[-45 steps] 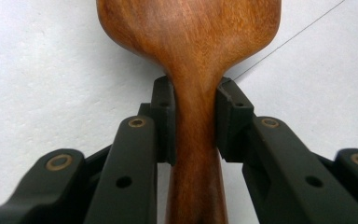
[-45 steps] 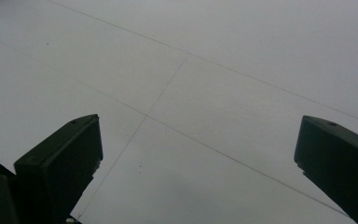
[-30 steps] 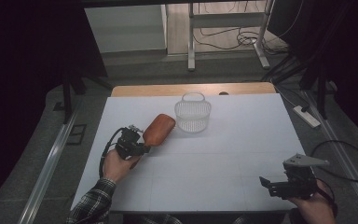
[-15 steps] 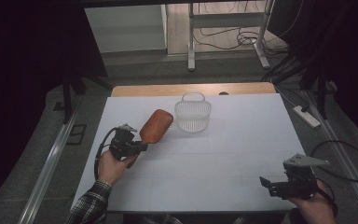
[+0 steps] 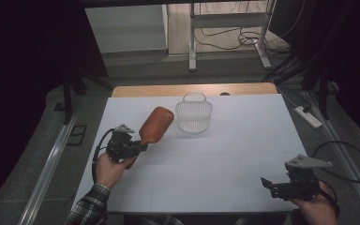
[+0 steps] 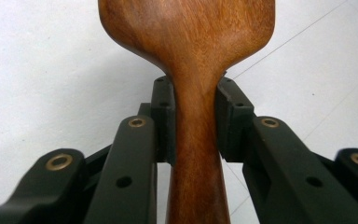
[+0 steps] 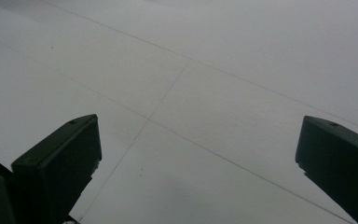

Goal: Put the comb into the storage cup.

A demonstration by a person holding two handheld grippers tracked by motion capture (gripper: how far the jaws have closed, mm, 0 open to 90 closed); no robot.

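1. The wooden hairbrush [image 5: 155, 124] is held off the white table [image 5: 225, 154] at its left side, head tilted up towards the basket, bristles facing down.
2. The left gripper [image 5: 138, 147] is clamped on the brush handle — both pads [image 6: 164, 116] press its narrow neck.
3. The clear wire basket [image 5: 194, 115] stands just beside the brush head.
4. The right gripper [image 5: 268, 184] sits at the near right corner — jaws wide apart, nothing between them.

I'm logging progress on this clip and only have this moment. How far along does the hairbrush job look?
Done: the left gripper is shut on the wooden hairbrush by its handle, head tilted toward the white basket. In hand: carrying it over the table. Left: probably setting it in the basket, which looks empty. The right gripper waits open near the front edge.
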